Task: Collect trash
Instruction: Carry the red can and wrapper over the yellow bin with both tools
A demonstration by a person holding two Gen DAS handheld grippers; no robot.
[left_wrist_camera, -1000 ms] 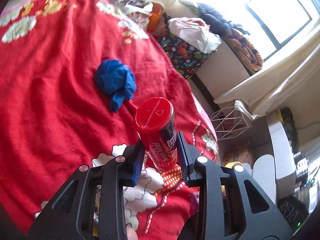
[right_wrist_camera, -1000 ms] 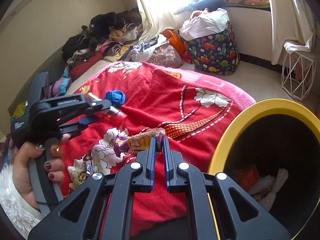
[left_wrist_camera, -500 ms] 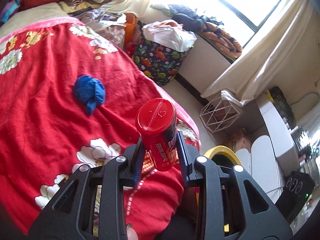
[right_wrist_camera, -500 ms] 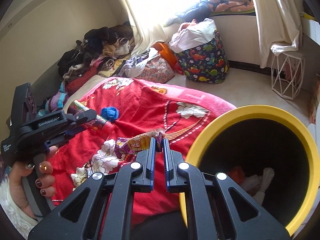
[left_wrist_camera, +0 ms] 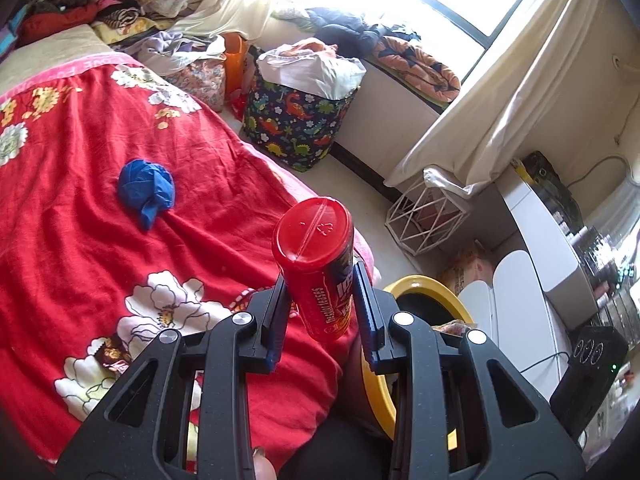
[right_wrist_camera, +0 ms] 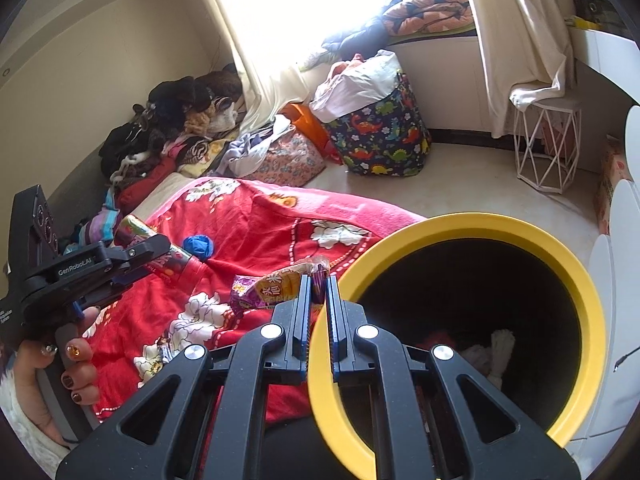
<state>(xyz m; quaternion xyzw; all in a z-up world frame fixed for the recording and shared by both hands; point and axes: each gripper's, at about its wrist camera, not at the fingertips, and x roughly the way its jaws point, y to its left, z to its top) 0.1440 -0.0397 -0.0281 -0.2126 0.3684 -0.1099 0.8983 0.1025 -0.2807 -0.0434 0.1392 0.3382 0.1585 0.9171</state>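
You are clamping the stiff, light snack can (left_wrist_camera: 320,276) mid-body in the left gripper (left_wrist_camera: 320,320), the right gripper (right_wrist_camera: 319,312) pinching a crinkly wrapper (right_wrist_camera: 276,286).

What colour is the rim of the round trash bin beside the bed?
Yellow, around a black inside; the round trash bin's rim shows best in the right wrist view.

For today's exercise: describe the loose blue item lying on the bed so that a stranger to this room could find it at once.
Start at the bed under the red floral blanket that fills the left of the left wrist view. Near its middle, lying alone on plain red cloth, sits a crumpled blue wad. It is the only blue thing on the blanket; the small brown wrapper lies nearer the camera on a white flower.
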